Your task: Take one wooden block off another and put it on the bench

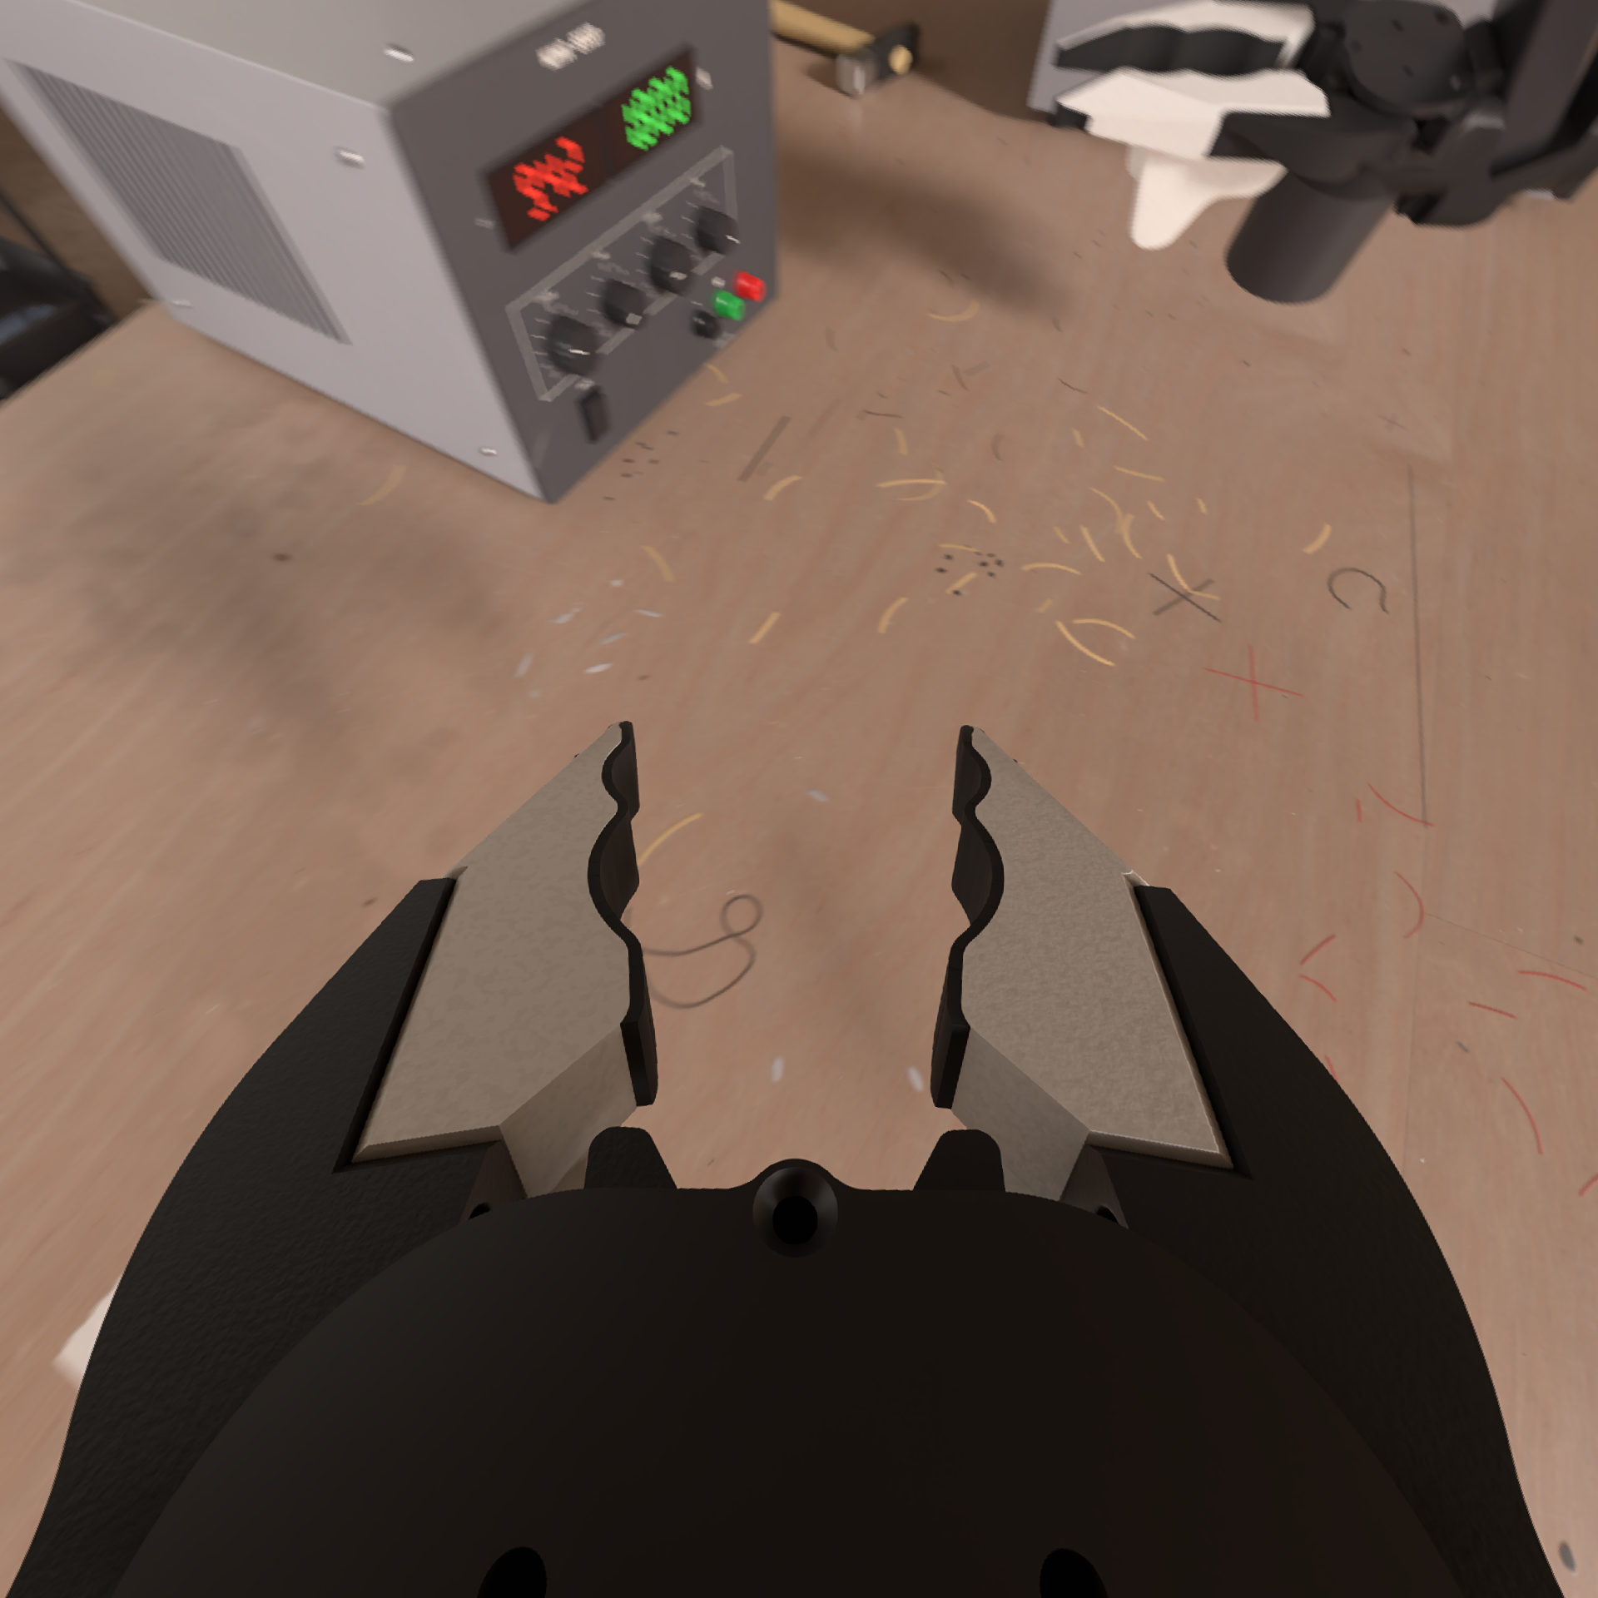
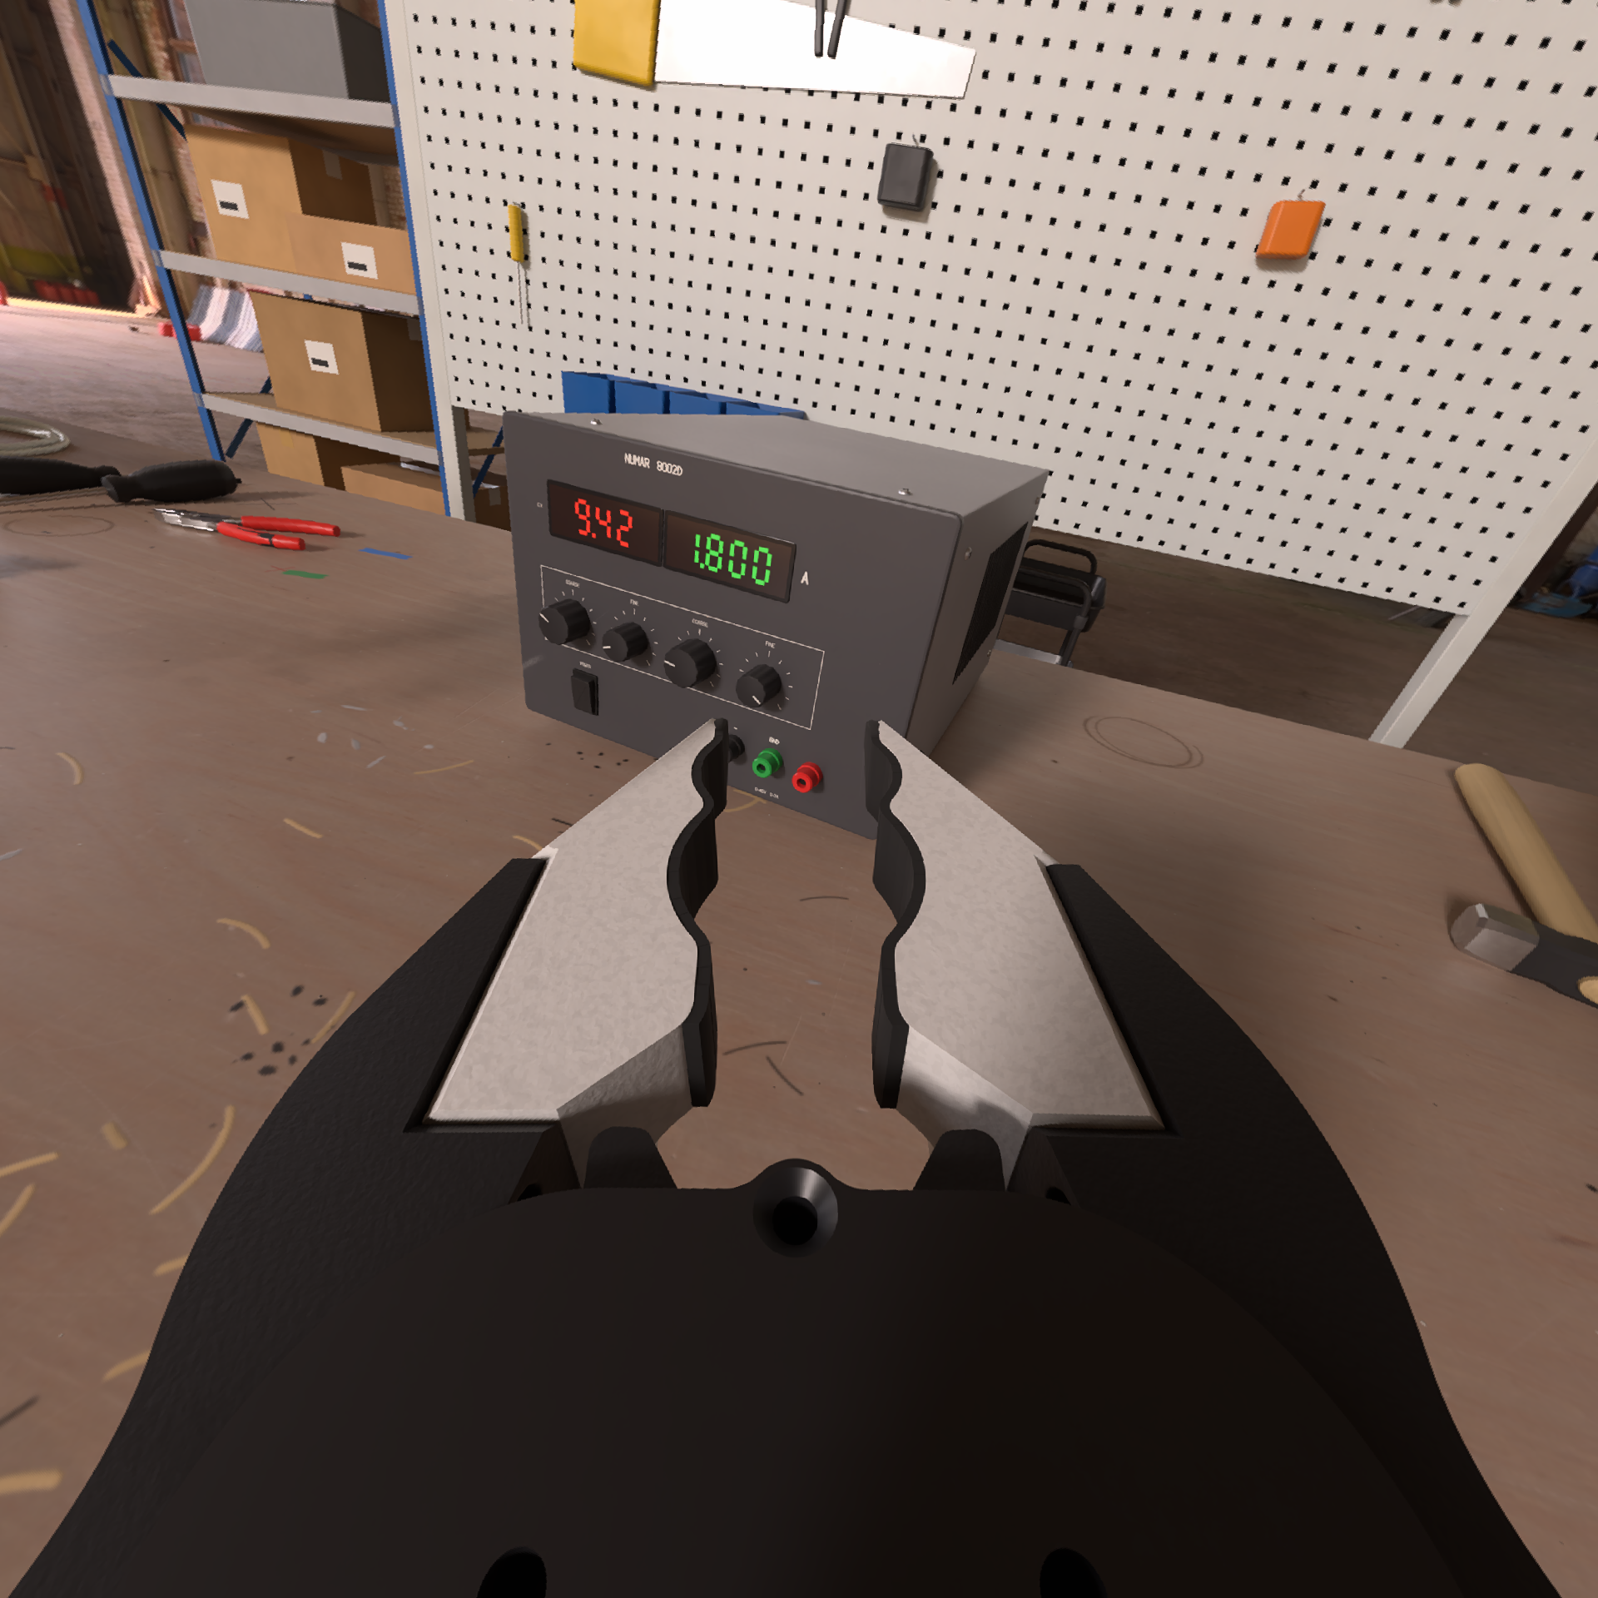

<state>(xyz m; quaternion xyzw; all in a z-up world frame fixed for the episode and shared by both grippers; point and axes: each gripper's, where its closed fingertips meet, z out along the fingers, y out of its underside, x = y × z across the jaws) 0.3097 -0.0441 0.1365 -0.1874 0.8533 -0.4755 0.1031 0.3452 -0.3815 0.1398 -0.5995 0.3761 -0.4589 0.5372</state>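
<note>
No wooden block shows clearly in either view. My left gripper (image 1: 795, 733) is open wide and empty, angled down over the brown bench (image 1: 346, 778). My right gripper (image 2: 795, 726) is open with a narrower gap and empty, held low over the bench (image 2: 259, 735) and facing the front of a grey power supply (image 2: 735, 605). The right gripper also shows far off at the top right of the left wrist view (image 1: 1068, 86). A pale corner (image 1: 82, 1349) peeks out beside the left gripper's body; I cannot tell what it is.
The power supply (image 1: 536, 216) stands at the back left of the left wrist view. A hammer (image 2: 1522, 891) lies to the right. Red-handled pliers (image 2: 259, 527) lie far left. A pegboard (image 2: 1124, 346) and shelves of cardboard boxes (image 2: 303, 259) stand behind.
</note>
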